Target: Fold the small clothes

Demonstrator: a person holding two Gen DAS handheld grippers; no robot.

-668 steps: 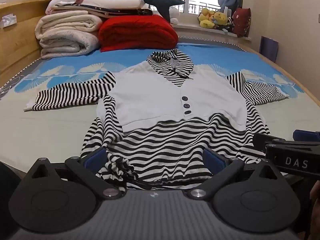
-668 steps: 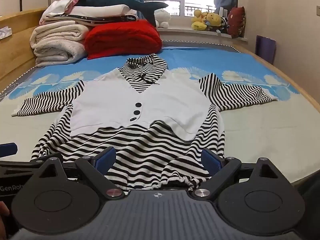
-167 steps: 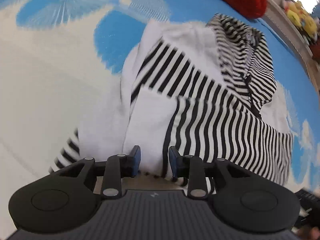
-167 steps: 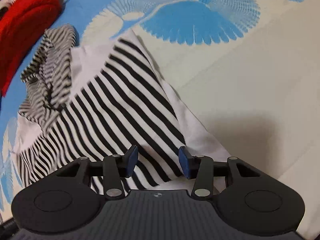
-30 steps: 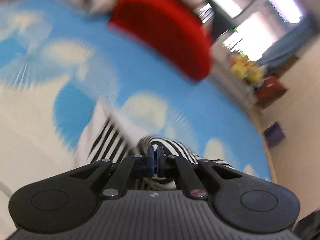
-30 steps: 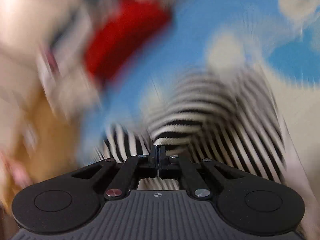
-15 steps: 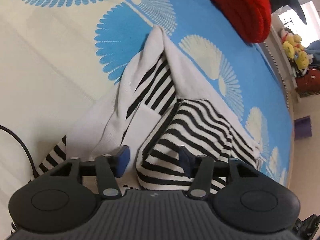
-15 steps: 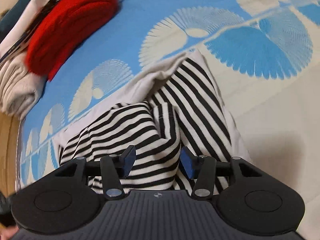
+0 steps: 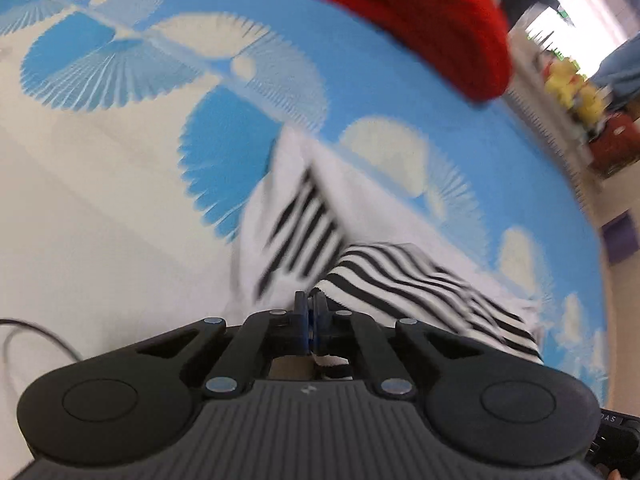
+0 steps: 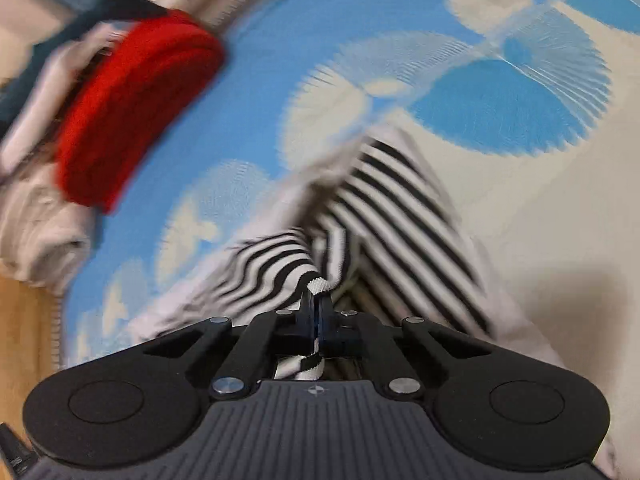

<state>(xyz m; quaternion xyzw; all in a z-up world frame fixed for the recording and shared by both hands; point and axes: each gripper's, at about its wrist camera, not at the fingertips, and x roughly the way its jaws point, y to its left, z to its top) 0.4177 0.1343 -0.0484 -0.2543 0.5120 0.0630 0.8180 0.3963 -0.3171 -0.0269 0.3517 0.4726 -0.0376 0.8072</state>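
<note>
Striped knit top (image 9: 404, 276) lies part-folded on the bed sheet (image 9: 100, 216), bunched just ahead of both tools. Left gripper (image 9: 311, 312) and right gripper (image 10: 316, 304) each pinch its near edge, likely to carry the next fold forward.

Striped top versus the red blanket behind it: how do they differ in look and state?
The striped top is black-and-white with plain white panels; the red blanket is one solid colour. The top is pinched by the left gripper and right gripper; the blanket lies untouched, folded thick. Both rest on the bed.
</note>
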